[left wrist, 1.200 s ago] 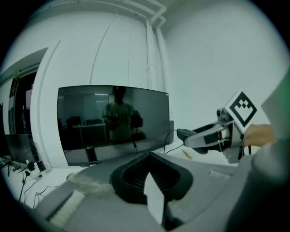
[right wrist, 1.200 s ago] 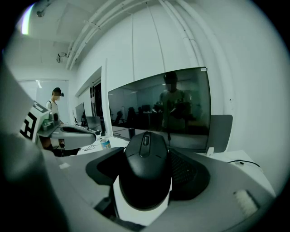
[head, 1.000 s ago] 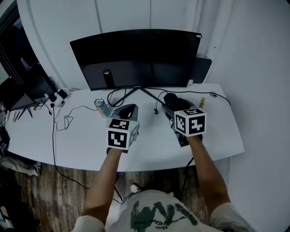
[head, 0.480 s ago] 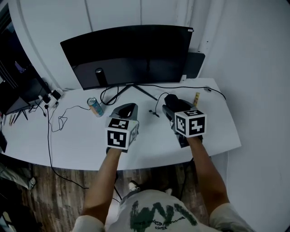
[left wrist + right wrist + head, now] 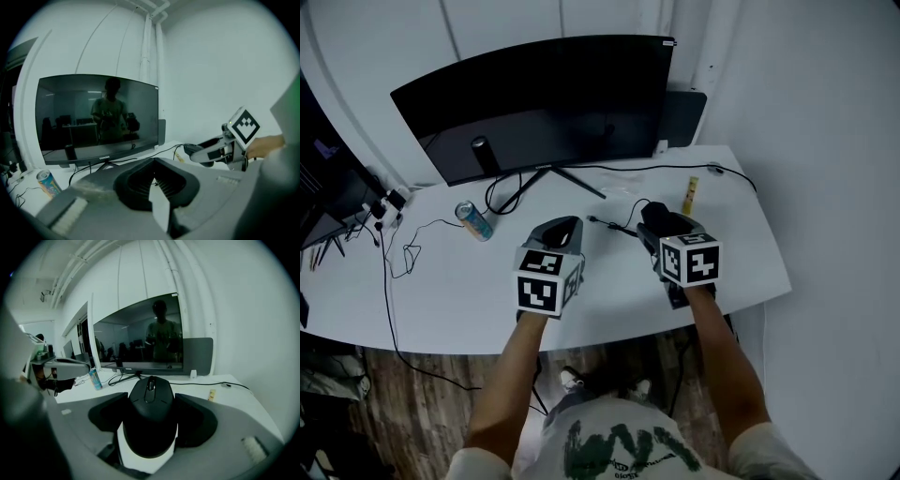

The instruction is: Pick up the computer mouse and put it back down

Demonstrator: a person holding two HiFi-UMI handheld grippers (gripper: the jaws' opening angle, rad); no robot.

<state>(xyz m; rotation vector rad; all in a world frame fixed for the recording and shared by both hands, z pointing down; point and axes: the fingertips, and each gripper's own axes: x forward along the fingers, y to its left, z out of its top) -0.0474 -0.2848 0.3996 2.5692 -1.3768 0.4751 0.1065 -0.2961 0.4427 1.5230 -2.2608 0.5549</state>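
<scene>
A black computer mouse [image 5: 150,420] sits between the jaws of my right gripper [image 5: 150,401], and the pads press on its two sides. In the head view the mouse [image 5: 653,215] and the right gripper [image 5: 656,221] are over the right half of the white desk [image 5: 441,300], in front of the monitor. My left gripper [image 5: 562,228] hovers over the middle of the desk. Its jaws meet at the tips with nothing between them, as the left gripper view shows [image 5: 153,164].
A wide dark monitor [image 5: 534,103] stands at the back, with cables [image 5: 511,192] around its stand. A drink can [image 5: 474,221] lies at the left, near more loose cable [image 5: 398,255]. A small yellow item [image 5: 690,196] stands at the back right. The desk's right edge [image 5: 769,253] is close.
Both grippers have shifted to the right along the desk and sunk a little. The mouse stays in the right gripper. The can and monitor stand now lie farther left of them.
</scene>
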